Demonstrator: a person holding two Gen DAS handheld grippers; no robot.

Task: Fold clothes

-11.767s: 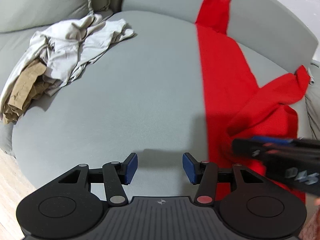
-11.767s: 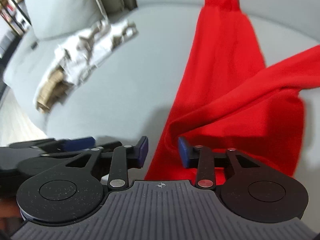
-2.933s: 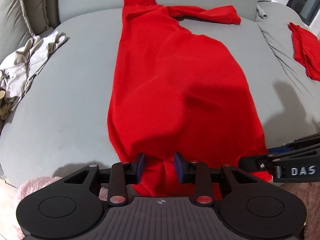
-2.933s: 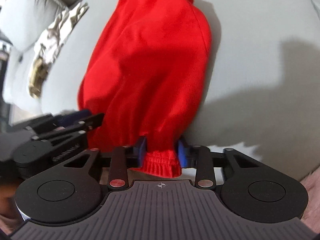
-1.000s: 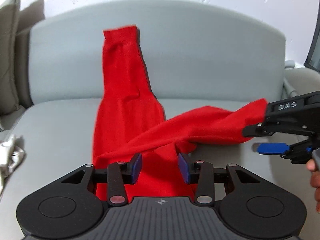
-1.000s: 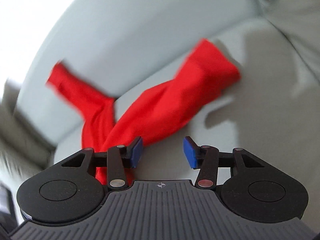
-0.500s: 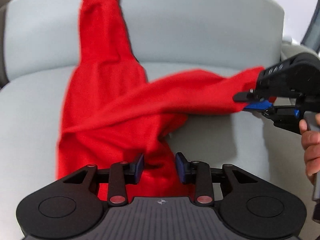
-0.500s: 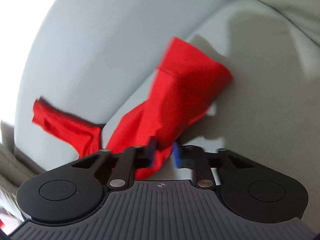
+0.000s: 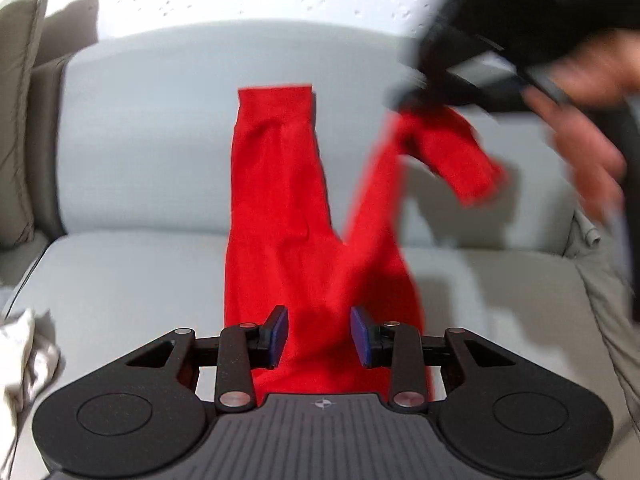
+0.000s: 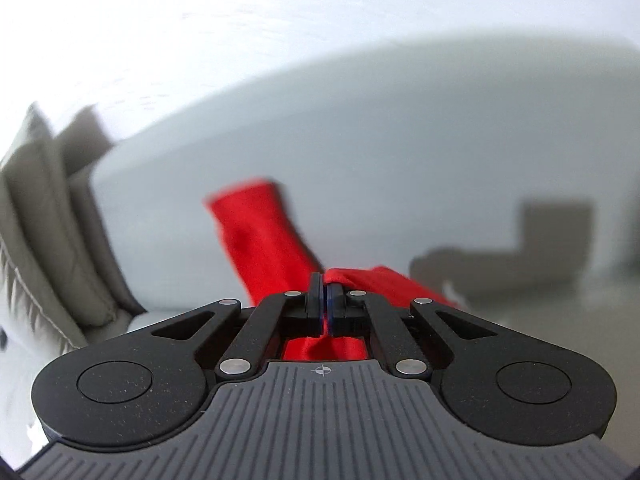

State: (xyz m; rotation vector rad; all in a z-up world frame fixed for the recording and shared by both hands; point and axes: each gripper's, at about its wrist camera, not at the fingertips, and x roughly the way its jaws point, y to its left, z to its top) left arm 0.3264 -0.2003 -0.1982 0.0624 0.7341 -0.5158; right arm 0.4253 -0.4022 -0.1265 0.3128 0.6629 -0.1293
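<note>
Left wrist view: red garment (image 9: 280, 216) drapes over the sofa (image 9: 132, 152); right gripper (image 10: 324, 300) jaws pinch its sleeve aloft, left gripper (image 9: 319, 334) jaws half-spread astride the hem (grip unclear). Carry the sleeve across smoothly, keeping tension

No readable words, brand names or numbers appear in either view. The only mark is a small crosshair symbol printed on the grey ribbed housing of each claw; lettering on the other device is blurred.
</note>
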